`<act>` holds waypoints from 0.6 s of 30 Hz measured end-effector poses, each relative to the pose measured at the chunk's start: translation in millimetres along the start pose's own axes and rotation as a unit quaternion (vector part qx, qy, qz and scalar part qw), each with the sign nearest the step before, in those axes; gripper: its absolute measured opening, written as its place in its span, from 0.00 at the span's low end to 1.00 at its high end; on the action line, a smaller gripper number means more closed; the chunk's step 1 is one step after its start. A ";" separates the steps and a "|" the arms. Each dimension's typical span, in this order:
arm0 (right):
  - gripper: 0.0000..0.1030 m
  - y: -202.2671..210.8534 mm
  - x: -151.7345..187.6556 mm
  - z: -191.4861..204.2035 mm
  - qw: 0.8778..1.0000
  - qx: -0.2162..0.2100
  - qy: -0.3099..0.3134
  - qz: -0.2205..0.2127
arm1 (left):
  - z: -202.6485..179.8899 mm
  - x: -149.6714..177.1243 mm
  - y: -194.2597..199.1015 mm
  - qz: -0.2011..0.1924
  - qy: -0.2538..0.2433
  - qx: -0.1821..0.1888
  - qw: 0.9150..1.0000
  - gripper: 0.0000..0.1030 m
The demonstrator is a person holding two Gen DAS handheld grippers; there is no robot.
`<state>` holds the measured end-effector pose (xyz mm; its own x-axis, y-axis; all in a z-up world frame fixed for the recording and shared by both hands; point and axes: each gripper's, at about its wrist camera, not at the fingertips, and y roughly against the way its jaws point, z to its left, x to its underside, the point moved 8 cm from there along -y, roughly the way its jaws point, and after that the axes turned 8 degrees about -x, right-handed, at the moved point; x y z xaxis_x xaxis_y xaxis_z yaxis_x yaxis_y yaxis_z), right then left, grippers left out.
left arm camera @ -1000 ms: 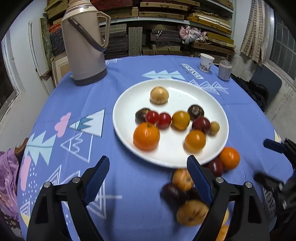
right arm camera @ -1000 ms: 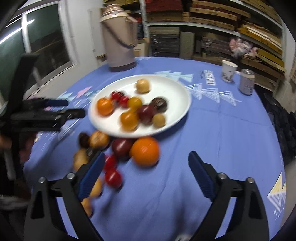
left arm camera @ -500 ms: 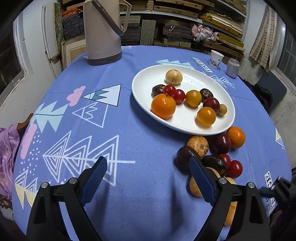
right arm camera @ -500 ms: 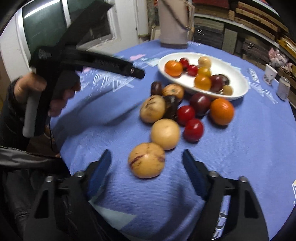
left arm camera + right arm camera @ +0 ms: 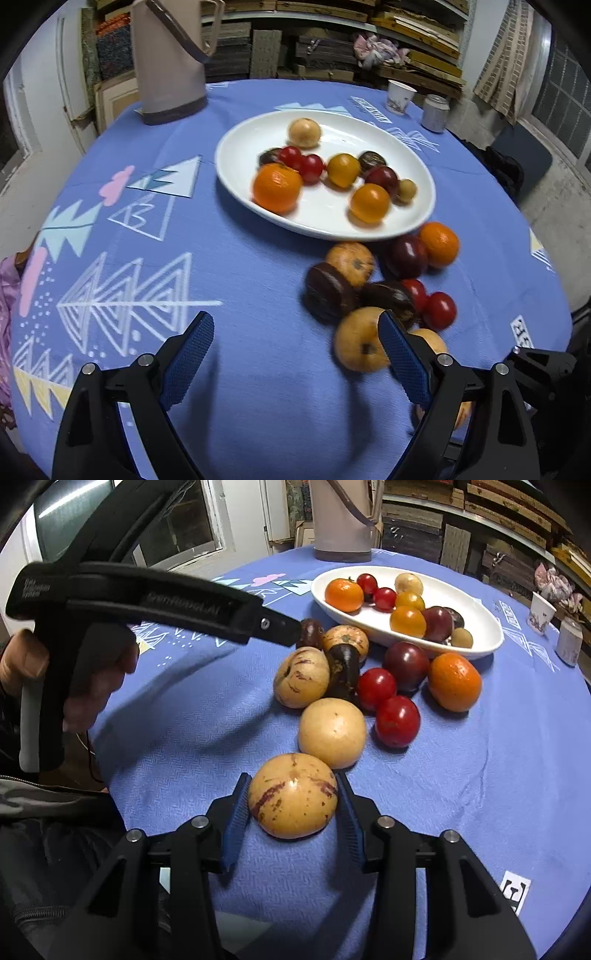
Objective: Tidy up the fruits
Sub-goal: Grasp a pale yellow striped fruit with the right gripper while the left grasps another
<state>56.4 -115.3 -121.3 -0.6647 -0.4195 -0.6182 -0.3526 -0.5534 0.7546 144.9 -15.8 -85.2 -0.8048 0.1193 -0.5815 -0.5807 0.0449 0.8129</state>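
A white plate [image 5: 236,177] [image 5: 480,627] on the blue tablecloth holds several fruits, among them an orange [image 5: 276,187]. More fruits lie loose on the cloth in front of the plate: an orange [image 5: 454,681], red tomatoes [image 5: 397,720], a dark plum [image 5: 405,662] and pale yellow melons [image 5: 331,732]. My right gripper [image 5: 292,805] is closed around a yellow melon with purple streaks [image 5: 292,800], both blue pads touching it on the cloth. My left gripper [image 5: 295,354] is open and empty, above the cloth left of the loose fruits; it also shows in the right wrist view [image 5: 147,602].
A tall beige thermos [image 5: 166,59] stands at the back left of the table. A paper cup [image 5: 399,96] and a can [image 5: 436,112] stand at the back right. Shelves with stacked boards lie behind the table. The table edge runs close on the near right.
My right gripper has moved forward and closed on the streaked yellow melon. My left gripper has shifted slightly closer to the loose fruits and stays open.
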 end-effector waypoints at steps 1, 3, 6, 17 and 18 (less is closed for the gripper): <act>0.43 0.9 0.3 -0.7 1.000 0.000 -0.001 0.000 | -2.7 0.5 0.0 -0.001 0.000 0.005 1.000 0.88; 0.43 3.5 1.3 -4.0 1.000 -0.001 -0.005 -0.002 | -10.4 2.0 0.1 -0.001 -0.006 0.014 1.000 0.88; 0.43 9.8 1.5 -7.9 1.000 -0.002 -0.010 -0.008 | -22.1 6.3 -2.8 0.001 -0.029 0.022 0.999 0.87; 0.43 17.4 3.1 -10.9 1.000 -0.002 -0.018 -0.017 | -40.3 20.0 -26.4 0.033 -0.051 0.061 0.996 0.54; 0.43 16.8 3.3 -11.2 1.000 -0.001 -0.019 -0.016 | -41.0 21.7 -29.8 0.038 -0.051 0.059 0.996 0.53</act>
<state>55.7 -134.0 -113.2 -0.6771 -0.3741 -0.6337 -0.3730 -0.5677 0.7338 139.7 -55.2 -123.4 -0.8259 0.2259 -0.5166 -0.4950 0.1484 0.8561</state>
